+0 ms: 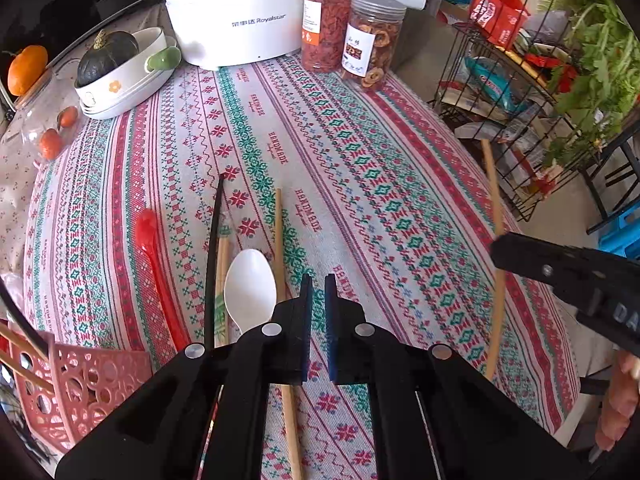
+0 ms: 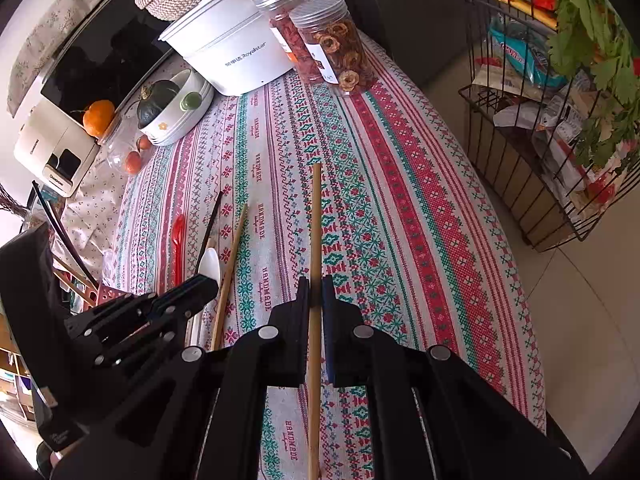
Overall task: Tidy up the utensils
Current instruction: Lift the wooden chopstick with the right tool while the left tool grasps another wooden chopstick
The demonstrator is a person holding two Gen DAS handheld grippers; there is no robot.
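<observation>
My right gripper (image 2: 316, 292) is shut on a wooden chopstick (image 2: 316, 216) and holds it above the cloth; the chopstick (image 1: 494, 216) and the right gripper (image 1: 498, 246) also show in the left wrist view. My left gripper (image 1: 319, 284) is shut and empty, hovering over the table; it also shows in the right wrist view (image 2: 208, 284). On the cloth lie a white spoon (image 1: 250, 288), a red spoon (image 1: 154, 256), a black chopstick (image 1: 214, 248), a wooden chopstick (image 1: 278, 236) and a printed chopstick (image 1: 221, 276). A pink perforated basket (image 1: 76, 384) at lower left holds chopsticks.
At the back stand a white Royalstar pot (image 1: 240, 16), two jars of dried fruit (image 1: 348, 28) and a dish with a squash (image 1: 120, 68). A wire rack (image 1: 540, 80) with groceries stands off the table's right edge. A clear container with tomatoes (image 1: 48, 128) sits at left.
</observation>
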